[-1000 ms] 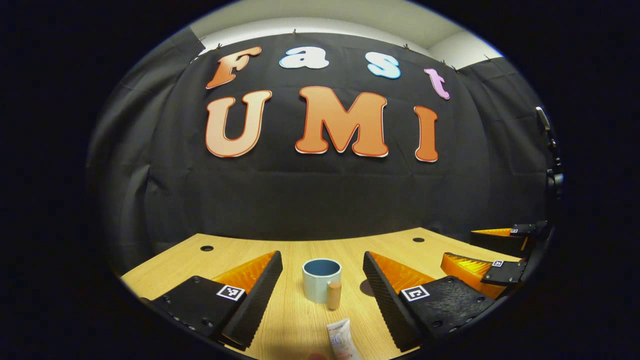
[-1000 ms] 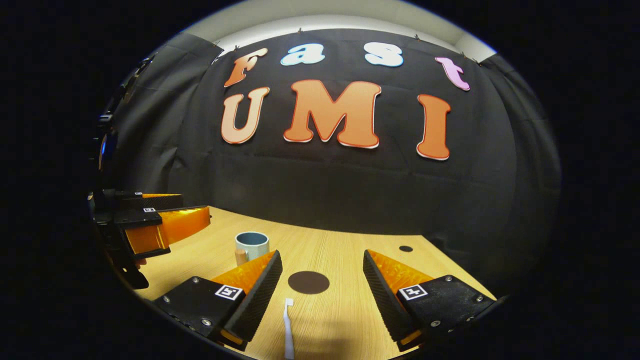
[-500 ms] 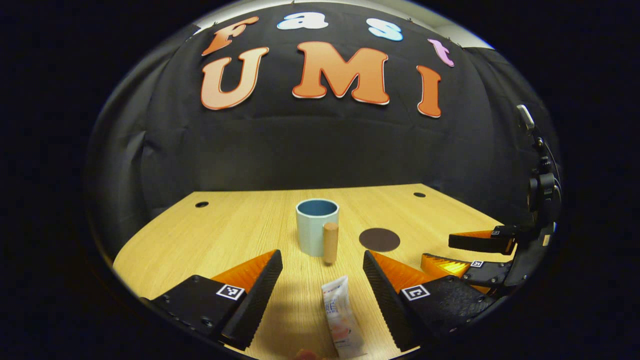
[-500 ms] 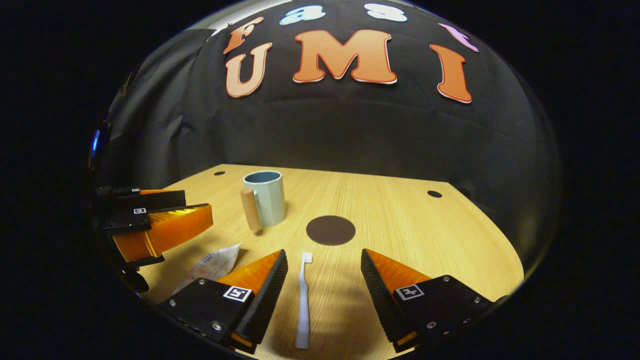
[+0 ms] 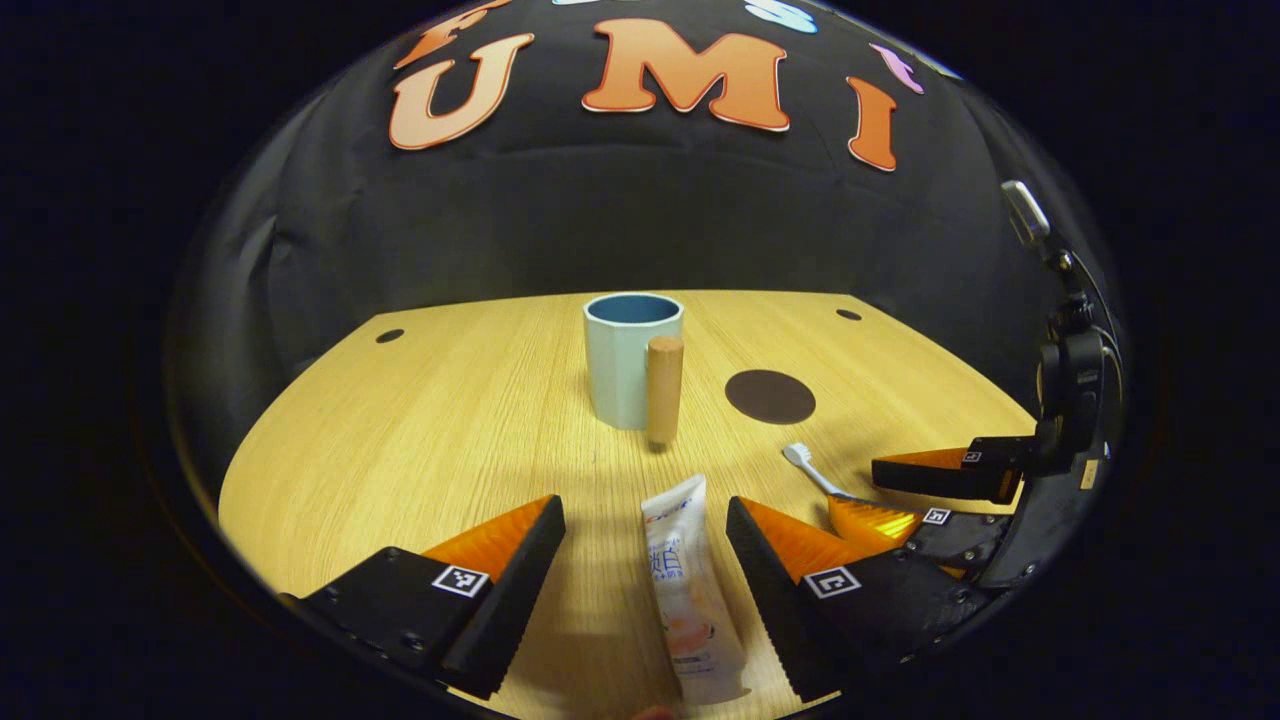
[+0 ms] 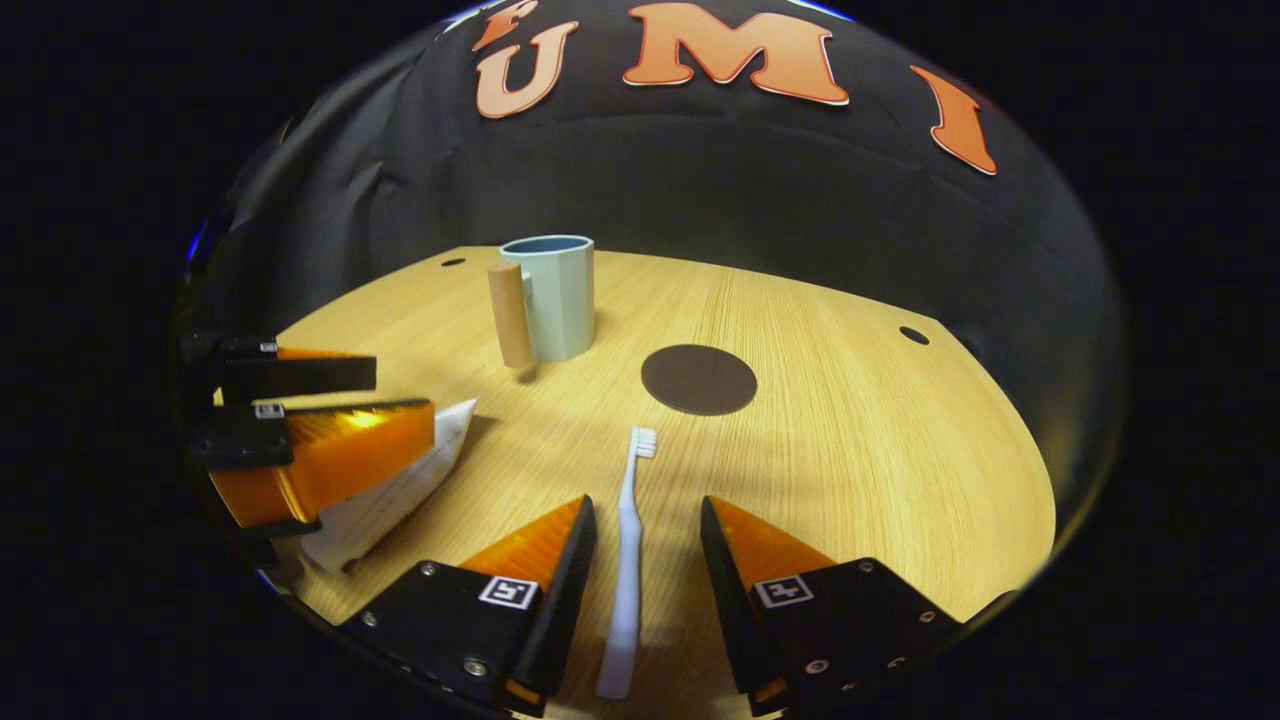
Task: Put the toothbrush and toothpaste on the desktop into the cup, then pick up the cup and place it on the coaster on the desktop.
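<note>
Looking along the left tool (image 5: 645,525) in the left gripper view, we saw its two fingers spread wide above the wooden desk (image 5: 430,420), with nothing between the pads. The toothpaste tube (image 5: 685,590) lay flat on the desk in the gap between them, nearer the right-hand finger and touching neither as far as we could tell, its crimped end pointing toward the cup. Farther off stood the pale blue cup (image 5: 625,360), upright, with its cylindrical wooden handle (image 5: 664,388) facing us. To the right of the cup lay the round dark coaster (image 5: 770,396), apart from it. Right of that we saw the white toothbrush (image 5: 812,470), bristle end toward the coaster, running in between the fingers of the right tool (image 5: 905,490) at the desk's right edge.

In the right gripper view, the left tool (image 6: 330,425) sat at the far left over the toothpaste tube (image 6: 385,490), jaws parted. The cup (image 6: 555,295) stood behind, its handle (image 6: 510,315) turned left. The toothbrush (image 6: 628,560) lay flat on the desk (image 6: 880,450) between the fingers of the right tool (image 6: 645,535), which were set moderately apart and not pressing on it. The coaster (image 6: 698,379) lay just beyond the bristles, bare.
</note>
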Available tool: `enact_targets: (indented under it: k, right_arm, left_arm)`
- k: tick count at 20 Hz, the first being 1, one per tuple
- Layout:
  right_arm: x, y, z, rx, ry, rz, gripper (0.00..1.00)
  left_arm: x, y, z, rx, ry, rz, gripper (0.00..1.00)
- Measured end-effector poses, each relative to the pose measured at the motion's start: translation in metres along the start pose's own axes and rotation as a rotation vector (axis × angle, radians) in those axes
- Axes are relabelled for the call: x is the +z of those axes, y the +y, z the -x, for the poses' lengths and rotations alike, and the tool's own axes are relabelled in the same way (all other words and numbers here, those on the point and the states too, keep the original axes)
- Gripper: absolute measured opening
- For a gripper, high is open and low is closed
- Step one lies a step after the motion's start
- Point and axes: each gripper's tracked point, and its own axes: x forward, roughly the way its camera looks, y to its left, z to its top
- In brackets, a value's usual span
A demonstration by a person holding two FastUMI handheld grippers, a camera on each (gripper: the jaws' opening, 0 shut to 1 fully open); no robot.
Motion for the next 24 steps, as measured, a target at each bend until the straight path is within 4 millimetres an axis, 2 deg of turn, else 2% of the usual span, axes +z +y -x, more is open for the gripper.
enact_targets:
  k: [1, 3, 4, 5, 6, 8, 9, 10, 11, 12, 13, 14, 15, 16, 17, 19, 20, 24]
  right_arm:
    - [-0.001, 0.003, -0.002, 0.012, 0.011, -0.004, 0.61]
    - [-0.003, 0.009, -0.003, 0.024, 0.035, -0.004, 0.49]
    - [-0.002, 0.012, -0.003, 0.031, 0.042, -0.008, 0.39]
    - [-0.003, 0.014, -0.002, 0.034, 0.049, -0.011, 0.34]
    - [-0.003, 0.015, -0.004, 0.033, 0.049, -0.011, 0.23]
    - [-0.002, 0.018, -0.002, 0.048, 0.051, -0.023, 0.13]
    - [-0.001, 0.018, -0.002, 0.057, 0.052, -0.038, 0.09]
    - [0.0, 0.018, -0.003, 0.065, 0.052, -0.052, 0.06]
    - [-0.001, 0.018, -0.004, 0.07, 0.052, -0.076, 0.05]
    - [0.001, 0.018, -0.005, 0.076, 0.046, -0.096, 0.04]
    - [0.0, 0.019, -0.003, 0.093, 0.045, -0.122, 0.04]
    - [0.003, 0.022, -0.002, 0.118, 0.033, -0.153, 0.03]
    - [0.007, 0.028, 0.0, 0.152, 0.015, -0.168, 0.03]
    - [0.012, 0.027, 0.001, 0.151, -0.005, -0.171, 0.03]
    - [0.015, 0.025, 0.004, 0.145, -0.017, -0.157, 0.03]
    - [0.026, 0.02, 0.01, 0.141, -0.056, -0.152, 0.03]
    - [0.032, 0.018, 0.014, 0.144, -0.075, -0.161, 0.03]
    - [0.051, 0.005, 0.033, 0.123, -0.144, -0.159, 0.03]
  left_arm:
    - [-0.005, 0.0, -0.002, 0.006, 0.028, 0.008, 0.98]
    - [-0.014, -0.005, -0.005, -0.002, 0.071, 0.019, 0.98]
    - [-0.017, -0.008, -0.006, -0.001, 0.091, 0.014, 0.98]
    - [-0.022, -0.01, -0.008, 0.001, 0.108, 0.007, 0.98]
    - [-0.022, -0.01, -0.009, 0.004, 0.116, 0.003, 0.98]
    - [-0.026, -0.01, -0.013, 0.003, 0.151, 0.02, 0.98]
    - [-0.032, -0.013, -0.01, 0.01, 0.189, 0.041, 0.96]
    - [-0.027, -0.01, -0.007, 0.028, 0.177, 0.035, 0.88]
    - [-0.031, -0.009, -0.012, 0.036, 0.184, 0.044, 0.86]
    - [-0.03, -0.007, -0.013, 0.047, 0.184, 0.056, 0.68]
    - [-0.028, -0.006, -0.011, 0.047, 0.181, 0.075, 0.64]
    - [-0.027, -0.01, -0.014, 0.025, 0.178, 0.085, 0.43]
    - [-0.025, -0.014, -0.015, 0.008, 0.171, 0.107, 0.34]
    - [-0.023, -0.014, -0.011, 0.016, 0.17, 0.13, 0.25]
    - [-0.025, -0.016, -0.015, -0.009, 0.162, 0.127, 0.16]
    - [-0.022, -0.018, -0.012, -0.029, 0.14, 0.13, 0.19]
    - [-0.019, -0.02, -0.012, -0.047, 0.121, 0.118, 0.13]
    - [-0.005, -0.024, -0.002, -0.083, 0.051, 0.077, 0.12]
